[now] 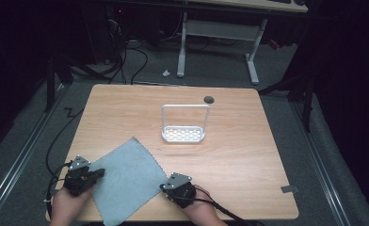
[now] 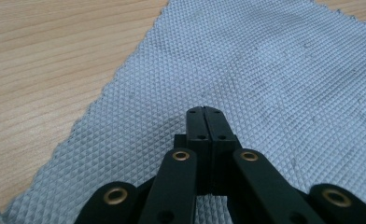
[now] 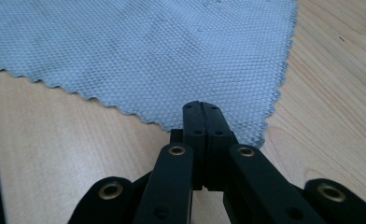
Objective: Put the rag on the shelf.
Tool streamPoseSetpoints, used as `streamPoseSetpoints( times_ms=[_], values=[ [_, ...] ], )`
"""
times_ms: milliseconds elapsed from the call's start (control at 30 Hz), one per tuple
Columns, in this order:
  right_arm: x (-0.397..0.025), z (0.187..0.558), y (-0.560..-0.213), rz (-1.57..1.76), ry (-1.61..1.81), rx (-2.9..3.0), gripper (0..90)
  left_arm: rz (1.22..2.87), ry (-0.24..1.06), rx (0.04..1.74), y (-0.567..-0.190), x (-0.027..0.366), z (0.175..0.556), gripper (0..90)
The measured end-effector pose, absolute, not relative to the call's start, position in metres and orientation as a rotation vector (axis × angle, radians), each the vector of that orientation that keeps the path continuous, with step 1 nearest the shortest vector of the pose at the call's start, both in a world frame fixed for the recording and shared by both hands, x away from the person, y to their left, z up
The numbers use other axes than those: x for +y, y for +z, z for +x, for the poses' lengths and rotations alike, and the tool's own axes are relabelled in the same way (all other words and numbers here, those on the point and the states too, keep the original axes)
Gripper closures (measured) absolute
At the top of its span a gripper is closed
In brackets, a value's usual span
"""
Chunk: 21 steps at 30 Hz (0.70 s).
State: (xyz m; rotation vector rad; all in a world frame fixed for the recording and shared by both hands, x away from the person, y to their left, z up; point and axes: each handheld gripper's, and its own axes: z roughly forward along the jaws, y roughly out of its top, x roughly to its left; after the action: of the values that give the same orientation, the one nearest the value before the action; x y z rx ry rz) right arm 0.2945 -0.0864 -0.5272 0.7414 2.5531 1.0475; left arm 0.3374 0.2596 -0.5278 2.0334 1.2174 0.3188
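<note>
Tabletop (image 1: 248, 155): wooden, bare at right.
Cloth (image 1: 126, 176): grey, flat, at near-left corner, overhanging near edge.
Rack (image 1: 184, 125): white, mid-tabletop, well apart.
Left tool (image 1: 98, 173): jaws closed, empty, over cloth's left edge.
Right tool (image 1: 165, 187): closed, empty, at cloth's right corner.
Risk: dragging cloth off near edge.

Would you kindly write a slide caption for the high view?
Both grippers, left and right, rest at a grey cloth before a white rack.

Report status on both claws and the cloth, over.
Left claw shut, empty, over the grey cloth. Right claw shut, empty, at the cloth's corner. Cloth flat on the table. White rack stands clear beyond.
</note>
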Motion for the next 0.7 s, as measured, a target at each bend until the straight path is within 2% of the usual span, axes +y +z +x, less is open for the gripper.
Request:
streamPoseSetpoints(
  times_ms=[167, 267, 300, 400, 467, 533, 633, 667, 700],
  values=[
    [-0.095, 0.299, -0.527, 0.758, 0.98, 2.533, 90.0, 2.05, 0.292, 1.196, -0.527, 0.255, 0.336, 89.7],
    [-0.108, 0.302, -0.526, 0.775, 0.952, 2.512, 90.0, 2.088, 0.222, 1.123, -0.526, 0.239, 0.331, 89.7],
    [-0.129, 0.309, -0.526, 0.834, 0.934, 2.478, 90.0, 2.115, 0.207, 1.081, -0.526, 0.229, 0.328, 89.5],
    [-0.154, 0.318, -0.526, 0.93, 0.921, 2.427, 90.0, 2.166, 0.153, 0.995, -0.524, 0.206, 0.322, 89.1],
    [-0.169, 0.324, -0.526, 0.993, 0.914, 2.395, 90.0, 2.21, 0.099, 0.905, -0.523, 0.184, 0.315, 88.9],
    [-0.174, 0.327, -0.526, 1.014, 0.917, 2.379, 90.0, 2.226, 0.087, 0.881, -0.522, 0.178, 0.314, 88.8],
    [-0.179, 0.321, -0.522, 1.035, 0.983, 2.344, 90.0, 2.235, 0.138, 0.854, -0.52, 0.17, 0.312, 84.9],
    [-0.175, 0.315, -0.519, 1.011, 1.014, 2.354, 90.0, 2.201, 0.217, 0.885, -0.519, 0.174, 0.314, 83.1],
    [-0.171, 0.308, -0.517, 0.986, 1.046, 2.37, 90.0, 2.201, 0.217, 0.885, -0.519, 0.174, 0.314, 81.8]
  ],
)
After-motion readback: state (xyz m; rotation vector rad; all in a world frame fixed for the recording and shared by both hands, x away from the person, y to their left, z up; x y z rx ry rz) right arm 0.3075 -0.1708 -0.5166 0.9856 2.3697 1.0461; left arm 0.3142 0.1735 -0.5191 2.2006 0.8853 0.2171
